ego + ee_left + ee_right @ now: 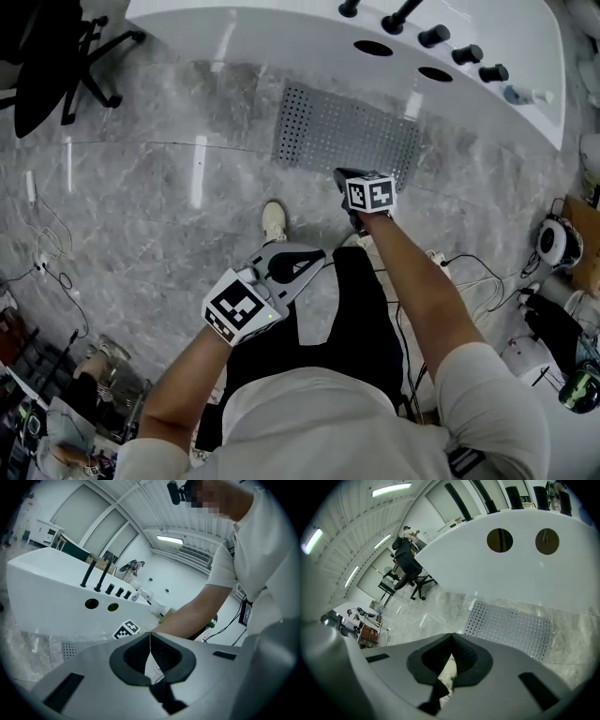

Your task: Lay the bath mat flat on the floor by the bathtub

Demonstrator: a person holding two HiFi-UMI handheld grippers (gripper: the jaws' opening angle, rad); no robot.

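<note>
The grey perforated bath mat (347, 136) lies flat on the marble floor against the white bathtub (281, 37). It also shows in the right gripper view as the bath mat (511, 627) below the bathtub wall (511, 573). My right gripper (340, 175) hovers at the mat's near right edge, jaws shut and holding nothing (451, 634). My left gripper (319, 253) is lower and to the left, off the mat and above my legs, also shut and holding nothing (150, 633). From the left gripper view I see the bathtub (56, 602), a corner of the mat (65, 648) and the right gripper's marker cube (125, 630).
A black office chair (56, 56) stands at the far left. Black tap fittings (441, 37) line the tub rim. Cables and small appliances (553, 244) crowd the floor at the right, more cables (47, 262) at the left. My shoe (274, 222) is just short of the mat.
</note>
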